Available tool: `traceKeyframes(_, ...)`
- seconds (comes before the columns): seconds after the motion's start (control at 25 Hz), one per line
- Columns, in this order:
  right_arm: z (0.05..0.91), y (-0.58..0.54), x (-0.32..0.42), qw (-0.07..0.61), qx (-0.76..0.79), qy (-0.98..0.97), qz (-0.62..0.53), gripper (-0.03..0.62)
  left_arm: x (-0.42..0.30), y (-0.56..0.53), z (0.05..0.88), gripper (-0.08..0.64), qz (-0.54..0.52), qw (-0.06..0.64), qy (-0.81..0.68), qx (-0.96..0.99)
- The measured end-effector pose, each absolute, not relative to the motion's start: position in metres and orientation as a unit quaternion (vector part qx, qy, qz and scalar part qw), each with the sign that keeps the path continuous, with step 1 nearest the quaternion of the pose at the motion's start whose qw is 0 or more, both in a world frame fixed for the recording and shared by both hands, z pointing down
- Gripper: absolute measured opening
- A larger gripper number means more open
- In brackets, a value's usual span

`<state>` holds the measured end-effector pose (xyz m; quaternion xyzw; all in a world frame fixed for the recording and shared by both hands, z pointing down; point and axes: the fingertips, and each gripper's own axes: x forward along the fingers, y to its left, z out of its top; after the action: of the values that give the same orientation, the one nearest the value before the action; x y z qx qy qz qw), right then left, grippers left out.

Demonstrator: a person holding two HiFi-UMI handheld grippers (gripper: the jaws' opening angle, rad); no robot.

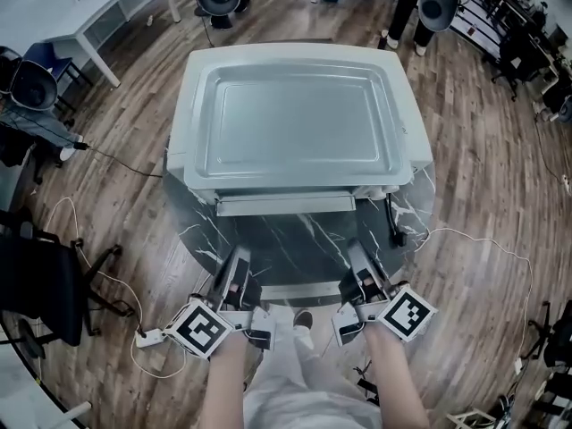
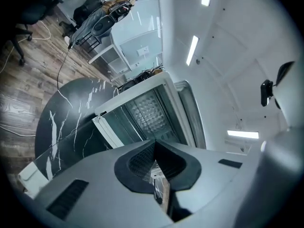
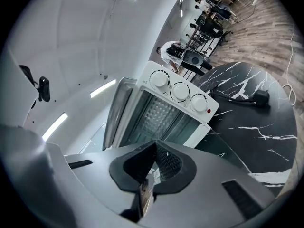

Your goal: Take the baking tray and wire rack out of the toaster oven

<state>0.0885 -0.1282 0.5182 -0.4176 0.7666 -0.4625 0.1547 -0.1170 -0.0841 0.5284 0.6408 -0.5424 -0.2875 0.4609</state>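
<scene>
A white toaster oven stands on a round black marble table. A grey baking tray lies flat on the oven's roof. The glass door hangs open toward me, with its pale handle at the near edge. The oven's inside shows a dimpled back wall; I cannot make out a wire rack there. My left gripper and right gripper hover at the door's near corners, both shut and empty. In the gripper views the left gripper and the right gripper point at the oven mouth.
A black plug and cord lie on the table right of the door. Three knobs sit on the oven's control panel. On the wooden floor are a power strip and black chairs. A person stands at the back.
</scene>
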Motion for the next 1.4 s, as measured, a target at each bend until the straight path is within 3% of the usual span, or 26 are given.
traceKeyframes(0.52,0.55,-0.192,0.072,0.159,-0.453,0.74,-0.47,0.009,-0.128,-0.145,0.566,0.012,-0.255,0.501,-0.552,0.616)
traceKeyframes(0.6,0.562,-0.199,0.074,0.154,-0.471,0.721,-0.484,0.063,-0.128,-0.153,0.571,0.113,-0.257,0.515,-0.542,0.612)
traceKeyframes(0.64,0.566,-0.202,0.074,0.151,-0.476,0.713,-0.492,0.114,-0.128,-0.157,0.573,0.129,-0.26,0.521,-0.537,0.61)
traceKeyframes(0.72,0.572,-0.21,0.068,0.149,-0.474,0.71,-0.498,0.143,-0.13,-0.167,0.576,0.144,-0.261,0.523,-0.531,0.613)
traceKeyframes(1.4,0.611,-0.258,0.062,0.141,-0.497,0.667,-0.537,0.202,-0.141,-0.227,0.603,0.183,-0.295,0.561,-0.506,0.585)
